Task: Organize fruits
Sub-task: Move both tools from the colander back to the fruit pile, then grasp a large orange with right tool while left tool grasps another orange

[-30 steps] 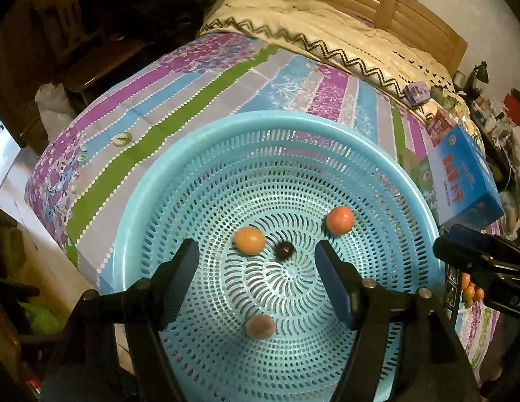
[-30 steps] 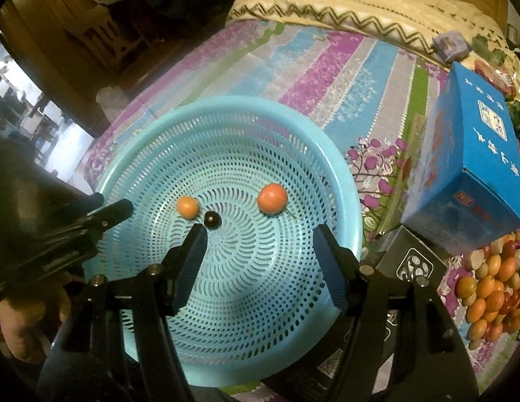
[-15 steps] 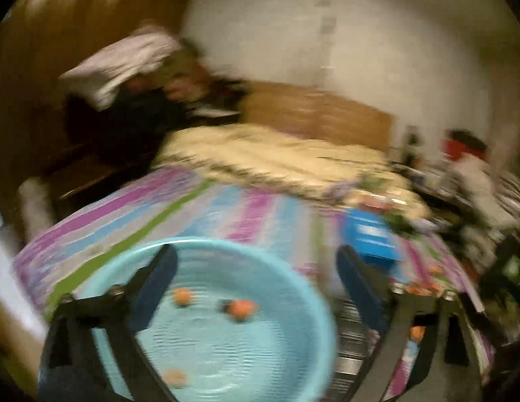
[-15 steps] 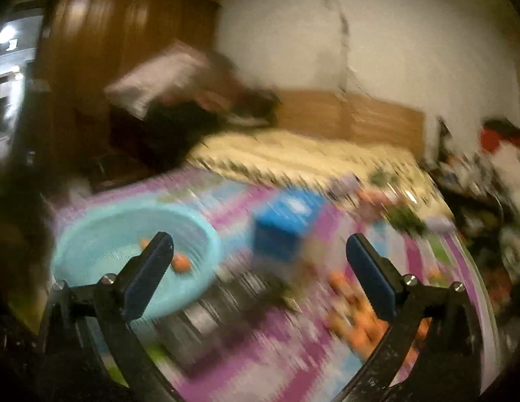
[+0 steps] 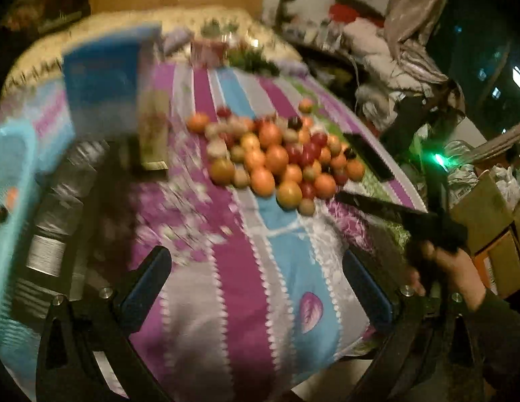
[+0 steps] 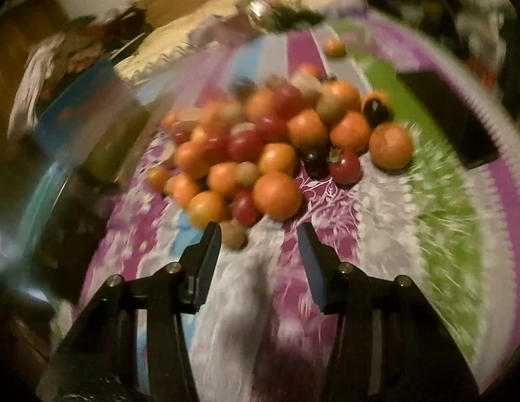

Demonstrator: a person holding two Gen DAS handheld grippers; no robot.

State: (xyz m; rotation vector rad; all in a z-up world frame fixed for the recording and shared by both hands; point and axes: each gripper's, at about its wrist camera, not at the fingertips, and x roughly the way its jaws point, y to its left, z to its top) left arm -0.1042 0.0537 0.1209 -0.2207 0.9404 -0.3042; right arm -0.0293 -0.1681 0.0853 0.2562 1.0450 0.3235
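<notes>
A pile of orange, red and small brown fruits (image 5: 276, 157) lies on the striped bedspread, blurred by motion. My left gripper (image 5: 256, 284) hovers short of the pile, open wide with only cloth between its fingers. My right gripper (image 6: 260, 238) points down at the near edge of the fruit pile (image 6: 276, 147). Its jaws are closing with nothing between them. A small brown fruit (image 6: 233, 234) lies just beyond its left fingertip. In the left wrist view the right gripper (image 5: 394, 214) shows at the right, held by a hand (image 5: 454, 268). The blue basket (image 5: 11, 167) is at the far left.
A blue box (image 5: 102, 80) stands beside the basket, with a dark patterned box (image 5: 58, 201) in front of it. A flat black slab (image 6: 451, 120) lies to the right of the fruits. One orange fruit (image 6: 333, 47) lies apart beyond the pile. The bed's edge runs close on the right.
Both grippers swung right, from above the blue basket to the fruit pile. The left jaws spread wider. The right jaws spread, then narrowed.
</notes>
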